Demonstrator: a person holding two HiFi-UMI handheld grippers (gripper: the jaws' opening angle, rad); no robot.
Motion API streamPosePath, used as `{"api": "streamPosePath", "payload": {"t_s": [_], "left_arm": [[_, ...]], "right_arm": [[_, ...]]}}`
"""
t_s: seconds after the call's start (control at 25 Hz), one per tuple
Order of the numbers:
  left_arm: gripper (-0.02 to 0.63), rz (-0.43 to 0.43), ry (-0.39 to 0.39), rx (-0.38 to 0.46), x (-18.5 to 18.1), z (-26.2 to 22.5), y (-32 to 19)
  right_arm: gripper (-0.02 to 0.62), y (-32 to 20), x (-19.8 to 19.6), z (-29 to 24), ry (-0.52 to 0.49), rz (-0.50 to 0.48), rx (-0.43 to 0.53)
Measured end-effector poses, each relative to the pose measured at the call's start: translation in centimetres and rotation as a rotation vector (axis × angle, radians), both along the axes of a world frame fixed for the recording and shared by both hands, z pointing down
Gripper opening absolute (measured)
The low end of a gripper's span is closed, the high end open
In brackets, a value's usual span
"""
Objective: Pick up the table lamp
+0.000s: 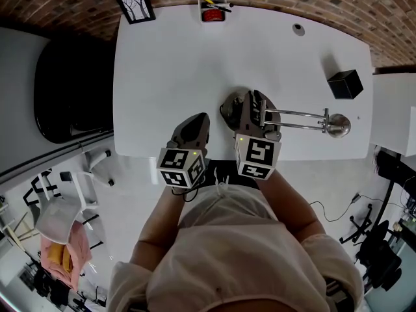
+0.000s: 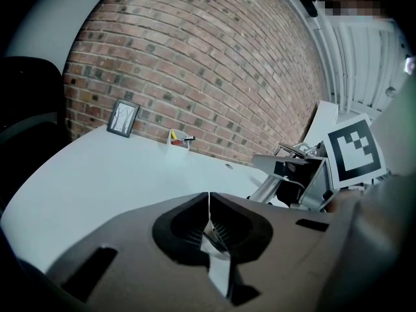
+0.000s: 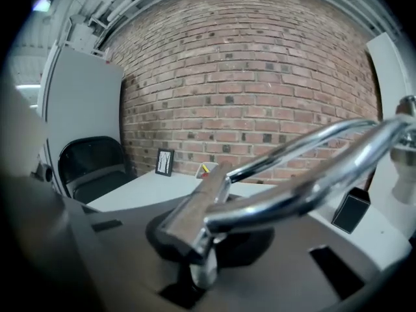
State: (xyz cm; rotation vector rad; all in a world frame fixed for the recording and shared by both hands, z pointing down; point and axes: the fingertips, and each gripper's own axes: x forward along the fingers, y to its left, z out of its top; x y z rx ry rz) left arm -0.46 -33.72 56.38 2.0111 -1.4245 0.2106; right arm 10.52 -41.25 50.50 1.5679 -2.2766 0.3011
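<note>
Closest in, the person's pale shirt [image 1: 240, 252] is filling the bottom of the head view, with both forearms reaching toward the near edge of the white bench [image 1: 169, 64]. The right gripper [image 1: 250, 106] is clamping its jaws on the chrome table lamp [image 1: 338, 125] low on the upright post, just above the base. The right gripper view is showing that post pinched between the jaws [image 3: 208, 242], and the lamp's [image 3: 286, 194] twin rods are running up and away to the right. The lamp is sitting at the near edge of the bench, right of middle. The left gripper [image 1: 198, 119] is hovering just left of it, jaws pressing together on nothing [image 2: 209, 203]. A picture frame [image 1: 136, 6] and a pen pot [image 1: 212, 6] are standing at the far edge, and a black box [image 1: 344, 83] is sitting at the right.
</note>
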Motion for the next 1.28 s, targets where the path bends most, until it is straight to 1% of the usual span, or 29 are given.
{"api": "streamPosePath", "payload": {"t_s": [0.2, 0.36, 0.48, 0.56, 0.68, 0.72, 0.76, 0.8, 0.88, 0.96, 1.12, 1.28], "left_arm": [[0.020, 0.034, 0.005, -0.017, 1.0, 1.2, 0.0], [0.020, 0.075, 0.076, -0.017, 2.7, 2.1, -0.2], [0.020, 0.104, 0.125, -0.058, 4.0, 3.2, -0.1], [0.021, 0.125, 0.147, -0.101, 4.8, 4.2, -0.1], [0.023, 0.122, 0.175, -0.178, 5.7, 6.0, -0.1], [0.040, 0.118, 0.189, -0.203, 6.0, 6.5, -0.1], [0.119, 0.116, 0.207, -0.228, 6.3, 7.0, -0.1], [0.183, 0.115, 0.228, -0.254, 6.5, 7.5, -0.1], [0.200, 0.104, 0.269, -0.301, 6.9, 8.4, 0.0], [0.209, 0.092, 0.316, -0.329, 7.3, 9.1, -0.1], [0.216, 0.091, 0.424, -0.360, 8.4, 9.5, -0.4], [0.216, 0.112, 0.492, -0.385, 9.8, 10.0, -0.6]], "right_arm": [[0.051, -0.2, 1.3, 0.1, -0.023, 0.004, -0.020], [0.050, -0.6, 3.1, -0.3, -0.089, 0.018, -0.052], [0.049, -0.8, 4.1, -0.6, -0.141, 0.011, -0.067], [0.049, -0.9, 4.6, -0.8, -0.169, 0.005, -0.071], [0.049, -0.9, 5.3, -0.8, -0.196, -0.001, -0.073], [0.049, -0.8, 5.5, -0.8, -0.204, -0.003, -0.073], [0.049, -0.8, 5.6, -0.9, -0.213, -0.004, -0.074], [0.051, -0.8, 5.8, -0.9, -0.222, -0.004, -0.074], [0.051, -0.8, 6.2, -0.9, -0.241, -0.003, -0.075], [0.051, -0.9, 6.6, -0.9, -0.259, -0.003, -0.077], [0.051, -0.8, 6.9, -1.0, -0.275, -0.021, -0.071], [0.051, -0.6, 7.1, -0.9, -0.283, -0.038, -0.065]]}}
